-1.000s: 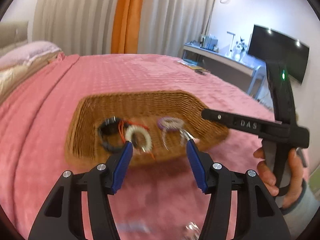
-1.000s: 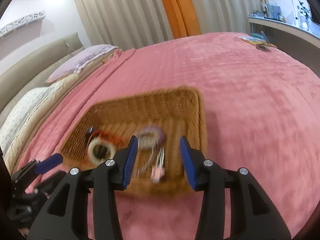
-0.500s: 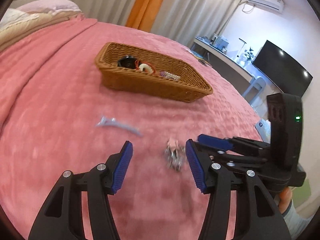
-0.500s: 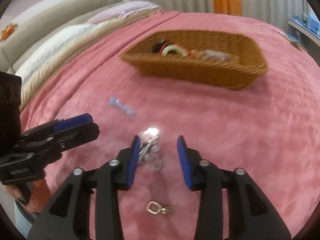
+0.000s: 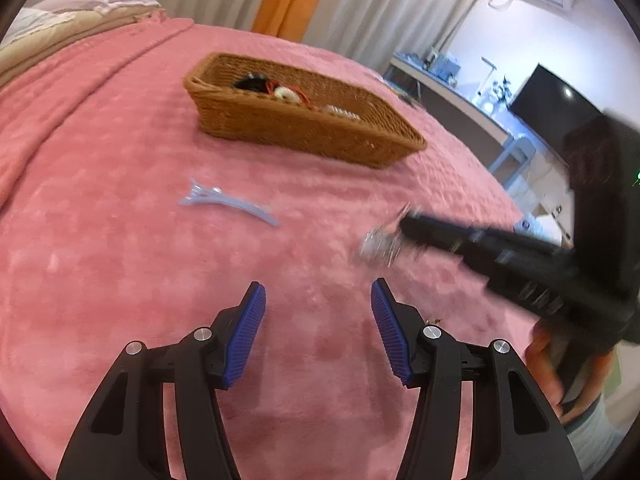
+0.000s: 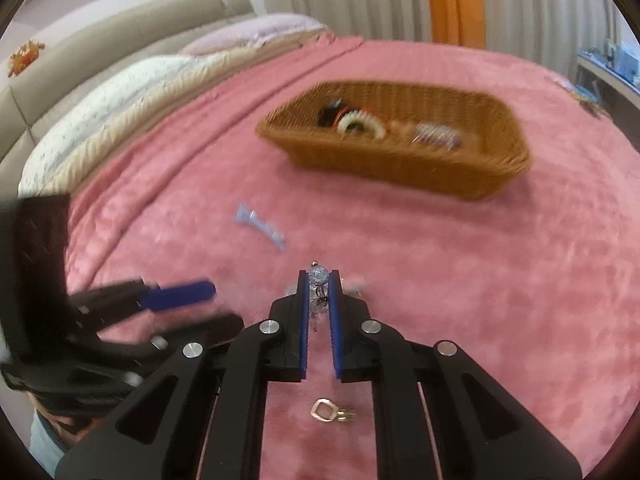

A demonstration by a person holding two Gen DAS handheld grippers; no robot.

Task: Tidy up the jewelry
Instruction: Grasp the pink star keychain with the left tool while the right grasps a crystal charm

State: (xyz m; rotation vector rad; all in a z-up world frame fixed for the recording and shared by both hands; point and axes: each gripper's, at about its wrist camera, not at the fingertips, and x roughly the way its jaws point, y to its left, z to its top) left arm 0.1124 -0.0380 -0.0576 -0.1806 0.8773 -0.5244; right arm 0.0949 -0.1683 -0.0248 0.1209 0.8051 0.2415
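Observation:
A wicker basket (image 5: 372, 148) (image 6: 472, 176) sits on the pink bedspread with hair ties and bracelets inside. My right gripper (image 6: 319, 280) is shut on a sparkly silver jewelry piece (image 6: 318, 276), which also shows blurred in the left wrist view (image 5: 378, 246) at the right gripper's tip (image 5: 408, 224). My left gripper (image 5: 318, 292) is open and empty above the bedspread. A light blue hair clip (image 5: 226, 204) (image 6: 260, 226) lies between the grippers and the basket. A gold ring piece (image 6: 326, 412) lies under the right gripper.
The bedspread (image 5: 100, 160) covers the bed. Pillows (image 6: 120, 92) and the headboard are at the left. A desk (image 5: 460, 96) and TV (image 5: 556, 100) stand at the far right.
My right gripper has closed on the silver jewelry piece that lay between its fingers. My left gripper has stayed open and shifted slightly; the view is closer to the bed.

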